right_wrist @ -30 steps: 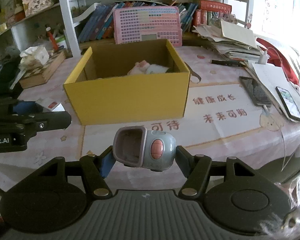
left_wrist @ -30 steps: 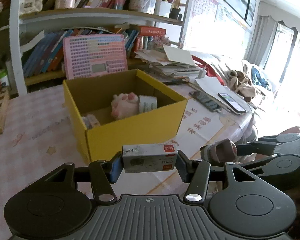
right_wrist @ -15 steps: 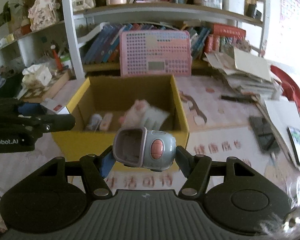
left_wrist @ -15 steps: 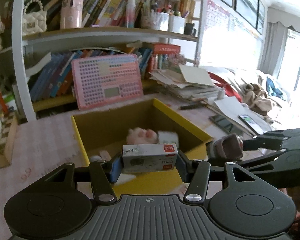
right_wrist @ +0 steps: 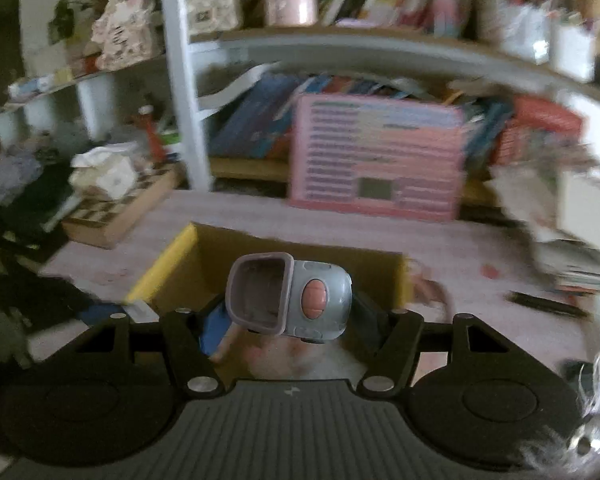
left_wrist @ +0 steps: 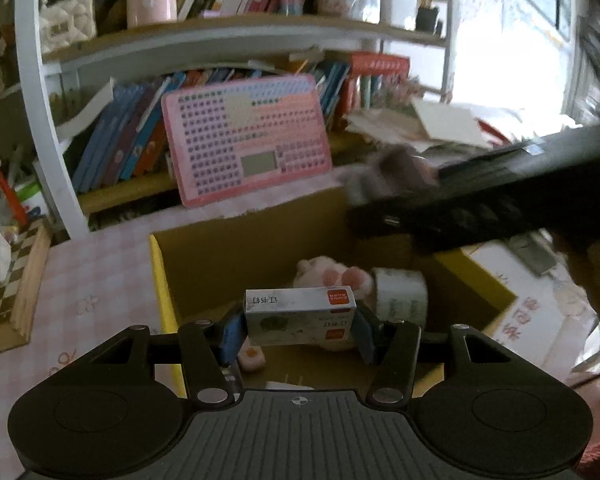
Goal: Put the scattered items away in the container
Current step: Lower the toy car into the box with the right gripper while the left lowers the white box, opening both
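Note:
My left gripper (left_wrist: 298, 330) is shut on a small grey box of staples (left_wrist: 300, 316) with an orange label, held over the open yellow cardboard box (left_wrist: 162, 280). Inside the box lie a pink plush paw (left_wrist: 332, 276), a roll of tape (left_wrist: 400, 294) and a small pink item (left_wrist: 252, 356). My right gripper (right_wrist: 288, 314) is shut on a grey toy with a pink button (right_wrist: 288, 298), above the yellow cardboard box's (right_wrist: 160, 268) far part. In the left wrist view the right gripper's arm (left_wrist: 480, 204) reaches across the box from the right, blurred.
A pink keyboard toy (left_wrist: 246, 140) leans against the bookshelf (left_wrist: 204, 40) behind the box. A checkered wooden tissue box (left_wrist: 8, 292) stands at the left. Paper stacks (left_wrist: 420, 124) and a pen (right_wrist: 548, 304) lie to the right on the pink tablecloth (left_wrist: 92, 280).
Both grippers have moved forward, from in front of the yellow box to above its opening. The right one has risen and rolled. Each keeps its grip on its item.

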Action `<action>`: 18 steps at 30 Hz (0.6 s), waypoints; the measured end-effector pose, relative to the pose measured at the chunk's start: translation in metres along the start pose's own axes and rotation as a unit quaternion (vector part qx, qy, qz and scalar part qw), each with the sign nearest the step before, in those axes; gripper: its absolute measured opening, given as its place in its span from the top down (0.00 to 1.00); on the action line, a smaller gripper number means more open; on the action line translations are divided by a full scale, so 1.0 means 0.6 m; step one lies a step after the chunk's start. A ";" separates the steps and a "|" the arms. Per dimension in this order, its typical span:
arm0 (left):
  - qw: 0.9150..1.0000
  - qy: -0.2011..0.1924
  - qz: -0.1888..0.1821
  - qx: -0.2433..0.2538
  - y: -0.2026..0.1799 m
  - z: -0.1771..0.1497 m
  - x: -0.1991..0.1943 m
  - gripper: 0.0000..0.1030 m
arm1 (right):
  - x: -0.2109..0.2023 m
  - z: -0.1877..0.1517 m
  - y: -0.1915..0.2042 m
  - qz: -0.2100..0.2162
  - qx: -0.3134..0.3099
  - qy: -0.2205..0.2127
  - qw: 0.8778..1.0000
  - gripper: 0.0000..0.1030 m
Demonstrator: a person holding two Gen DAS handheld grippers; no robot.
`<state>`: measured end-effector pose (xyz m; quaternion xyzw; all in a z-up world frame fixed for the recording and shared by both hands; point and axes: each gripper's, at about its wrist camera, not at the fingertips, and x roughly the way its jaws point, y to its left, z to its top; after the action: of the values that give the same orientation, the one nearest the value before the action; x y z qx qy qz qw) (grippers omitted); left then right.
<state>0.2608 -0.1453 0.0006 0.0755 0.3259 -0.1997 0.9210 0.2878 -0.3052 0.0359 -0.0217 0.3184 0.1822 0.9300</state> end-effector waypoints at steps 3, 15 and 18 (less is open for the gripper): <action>0.999 0.024 0.001 -0.023 0.008 0.005 0.026 0.47 | 0.059 0.029 -0.007 0.034 -0.003 0.037 0.999 0.40; 0.993 0.097 0.010 -0.058 0.011 0.014 0.087 0.47 | 0.247 0.049 -0.006 0.100 0.023 0.187 0.977 0.40; 0.993 0.110 0.018 -0.050 0.005 0.016 0.099 0.47 | 0.270 0.045 -0.004 0.102 0.018 0.207 0.973 0.40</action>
<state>0.3094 -0.1642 -0.0293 0.0567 0.4331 -0.1572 0.8857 0.4230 -0.2505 -0.0402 -0.0093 0.5076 0.2614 0.8209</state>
